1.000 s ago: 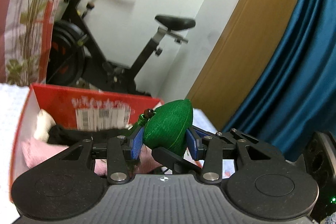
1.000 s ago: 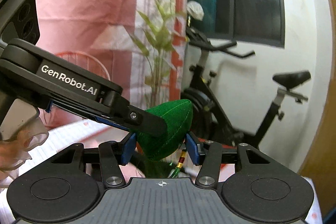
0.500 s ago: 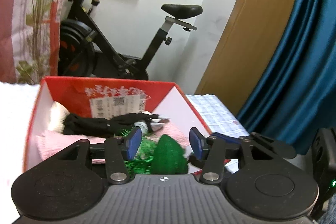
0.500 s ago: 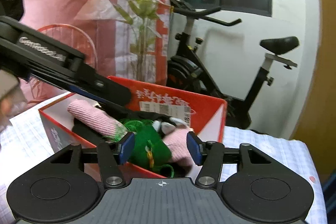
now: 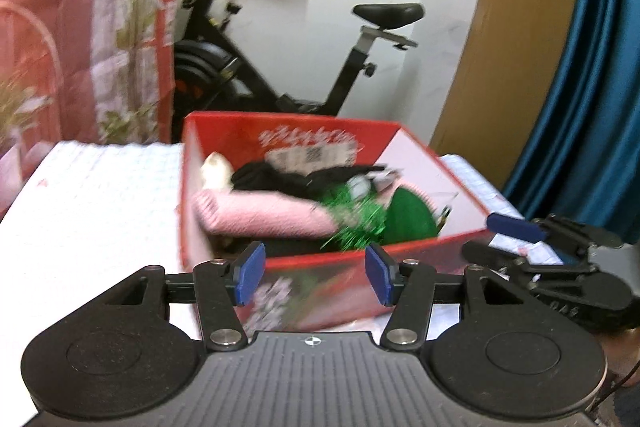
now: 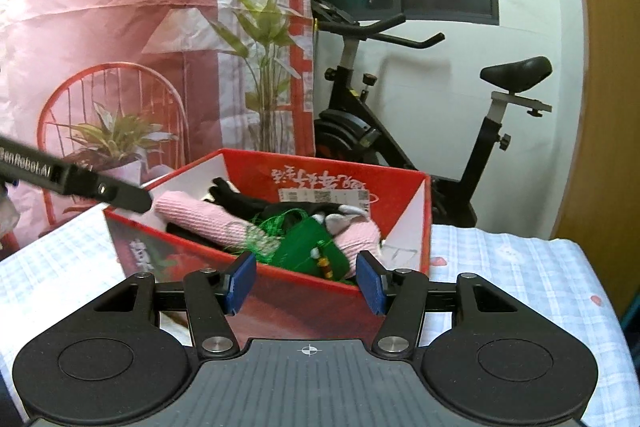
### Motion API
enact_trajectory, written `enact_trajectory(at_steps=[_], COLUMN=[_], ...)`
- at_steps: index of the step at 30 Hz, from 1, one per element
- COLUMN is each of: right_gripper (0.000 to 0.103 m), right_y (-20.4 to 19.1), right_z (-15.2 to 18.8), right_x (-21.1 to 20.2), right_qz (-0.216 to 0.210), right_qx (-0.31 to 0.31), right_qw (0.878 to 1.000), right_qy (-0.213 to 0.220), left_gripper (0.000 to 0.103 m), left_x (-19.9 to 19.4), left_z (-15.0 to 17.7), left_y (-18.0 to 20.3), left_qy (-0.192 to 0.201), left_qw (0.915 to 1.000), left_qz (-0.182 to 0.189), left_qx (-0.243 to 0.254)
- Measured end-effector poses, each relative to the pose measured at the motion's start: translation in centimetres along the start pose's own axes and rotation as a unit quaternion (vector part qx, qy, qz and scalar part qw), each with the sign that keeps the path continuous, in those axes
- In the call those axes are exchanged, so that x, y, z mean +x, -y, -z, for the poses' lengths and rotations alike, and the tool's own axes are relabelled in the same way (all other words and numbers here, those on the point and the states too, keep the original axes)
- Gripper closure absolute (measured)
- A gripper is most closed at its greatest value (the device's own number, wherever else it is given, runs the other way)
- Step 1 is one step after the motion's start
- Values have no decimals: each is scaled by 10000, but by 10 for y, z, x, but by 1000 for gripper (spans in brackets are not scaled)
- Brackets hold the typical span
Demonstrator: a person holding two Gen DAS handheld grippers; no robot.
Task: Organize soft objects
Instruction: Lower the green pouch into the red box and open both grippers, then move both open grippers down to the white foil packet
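White lettering reading "GenRobot.AI" runs along the black arm of the left gripper point(image 6: 72, 181) at the right wrist view's left edge. The red box point(image 6: 404, 183) carries white brush characters, upside down, and a white label with a QR code, both too small to read.

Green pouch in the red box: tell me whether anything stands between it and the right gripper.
Only the red box's near wall. The green pouch lies on top inside, between pink knits; from above nothing covers it. The right gripper's open jaws are empty.
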State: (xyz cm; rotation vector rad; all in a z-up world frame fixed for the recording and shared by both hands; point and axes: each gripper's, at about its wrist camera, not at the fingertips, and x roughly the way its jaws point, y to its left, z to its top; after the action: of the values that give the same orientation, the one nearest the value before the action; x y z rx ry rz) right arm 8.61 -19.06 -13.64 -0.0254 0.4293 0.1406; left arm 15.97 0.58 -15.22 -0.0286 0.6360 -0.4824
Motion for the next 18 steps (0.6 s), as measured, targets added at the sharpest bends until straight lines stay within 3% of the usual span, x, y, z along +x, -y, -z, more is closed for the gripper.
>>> enact_trajectory(at_steps=[9,18], right_gripper=[51,51], right_y=[-23,-38], right_z=[16,45], right_x=[-9,9], right_qz=[-117,-284], right_qx=[185,278], right_qw=[9998,9977], right_qy=[-4,-546], left_gripper=[45,45], left_x=[2,26], left_z=[26,51], left_y=[-19,-33], left_qy=[-318,-740], left_qw=[9991,9961], left_qz=[-212,-357], left_qx=[-203,-332])
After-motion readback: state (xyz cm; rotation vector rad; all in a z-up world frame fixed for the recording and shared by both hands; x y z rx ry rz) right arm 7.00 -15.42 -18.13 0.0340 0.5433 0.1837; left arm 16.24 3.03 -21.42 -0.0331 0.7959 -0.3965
